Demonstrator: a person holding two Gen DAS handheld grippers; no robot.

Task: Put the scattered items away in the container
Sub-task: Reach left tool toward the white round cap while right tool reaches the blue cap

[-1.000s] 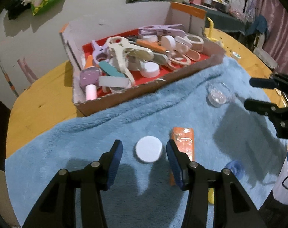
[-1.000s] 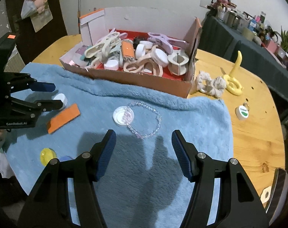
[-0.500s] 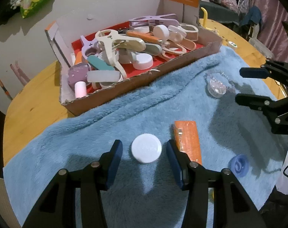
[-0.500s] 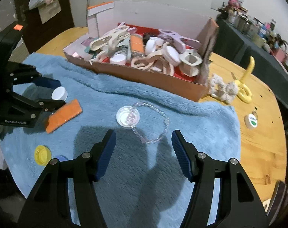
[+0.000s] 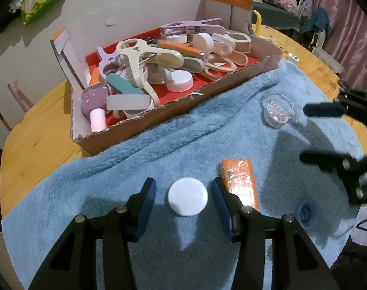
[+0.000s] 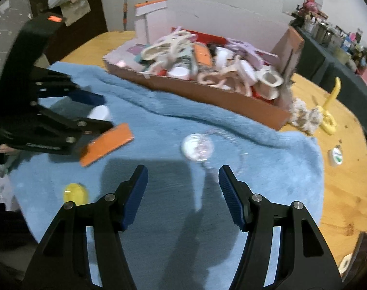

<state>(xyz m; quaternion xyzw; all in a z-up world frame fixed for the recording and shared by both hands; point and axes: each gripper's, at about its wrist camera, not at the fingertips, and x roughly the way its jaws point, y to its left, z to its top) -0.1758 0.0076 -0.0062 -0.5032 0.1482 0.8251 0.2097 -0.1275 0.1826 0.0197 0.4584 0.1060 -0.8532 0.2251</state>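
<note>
Left wrist view: the left gripper (image 5: 184, 197) tips down over the blue towel (image 5: 159, 149), fingers apart on both sides of a white cap (image 5: 188, 199), not touching it. The right gripper (image 6: 183, 184) tips down too, open and empty, near a clear lid (image 6: 197, 147). Far behind sits the full cardboard box (image 5: 173, 111).
</note>
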